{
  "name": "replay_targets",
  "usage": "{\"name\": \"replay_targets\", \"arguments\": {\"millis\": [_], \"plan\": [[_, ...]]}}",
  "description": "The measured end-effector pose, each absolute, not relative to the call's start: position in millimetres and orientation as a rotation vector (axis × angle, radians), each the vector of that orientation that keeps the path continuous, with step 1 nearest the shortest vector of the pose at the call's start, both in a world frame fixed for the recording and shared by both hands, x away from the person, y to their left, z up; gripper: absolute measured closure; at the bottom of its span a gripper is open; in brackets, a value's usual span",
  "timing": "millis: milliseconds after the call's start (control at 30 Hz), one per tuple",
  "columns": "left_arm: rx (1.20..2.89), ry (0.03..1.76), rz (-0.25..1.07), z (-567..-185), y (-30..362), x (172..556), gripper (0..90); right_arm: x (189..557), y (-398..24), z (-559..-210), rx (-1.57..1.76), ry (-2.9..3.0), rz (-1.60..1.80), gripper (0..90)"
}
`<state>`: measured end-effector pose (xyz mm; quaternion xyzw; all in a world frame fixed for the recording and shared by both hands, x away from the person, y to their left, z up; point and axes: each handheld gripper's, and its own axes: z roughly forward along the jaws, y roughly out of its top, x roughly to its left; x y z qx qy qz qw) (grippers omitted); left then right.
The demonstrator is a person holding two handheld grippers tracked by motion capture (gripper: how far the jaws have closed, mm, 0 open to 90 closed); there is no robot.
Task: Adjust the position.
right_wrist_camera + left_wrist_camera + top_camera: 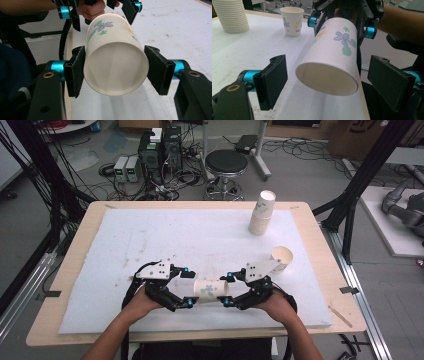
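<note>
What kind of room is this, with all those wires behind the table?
Most likely a research lab or workshop. Tangled cables and electronic boxes cover the floor beside a round stool, and black metal frames flank a wooden table topped with white foam.

Grey floor (300, 175), black stool (226, 162), tangled cables (170, 180)

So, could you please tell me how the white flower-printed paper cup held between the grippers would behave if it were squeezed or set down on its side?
The white flower-printed paper cup looks thin-walled and empty, so probably light and easily crushed by the right gripper. Lying sideways on the white foam mat, its tapered round body would likely roll in a curve.
</note>
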<state>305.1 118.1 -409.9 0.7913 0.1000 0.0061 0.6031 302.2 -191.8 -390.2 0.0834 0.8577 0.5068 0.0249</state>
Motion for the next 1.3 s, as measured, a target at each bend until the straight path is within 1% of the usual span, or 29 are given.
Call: {"name": "replay_targets", "arguments": {"millis": [567, 733, 1000, 1300], "plan": [[1.818, 0.195, -0.033, -418.4, 108.6, 304.6, 16.6, 303.4, -192.7, -389.8, 0.247, 2.655, 1.648, 37.7], [1.806, 0.186, -0.050, -418.7, 107.4, 304.8, 16.8, 305.1, -193.2, -391.0, 0.251, 2.654, 1.719, 37.7], [1.817, 0.166, -0.026, -417.9, 107.7, 304.9, 26.7, 308.0, -195.0, -395.2, 0.272, 2.660, 1.773, 37.8], [1.858, 0.197, -0.042, -410.8, 109.0, 304.4, 31.5, 310.3, -193.4, -400.6, 0.316, 2.700, 1.775, 37.2]]}}
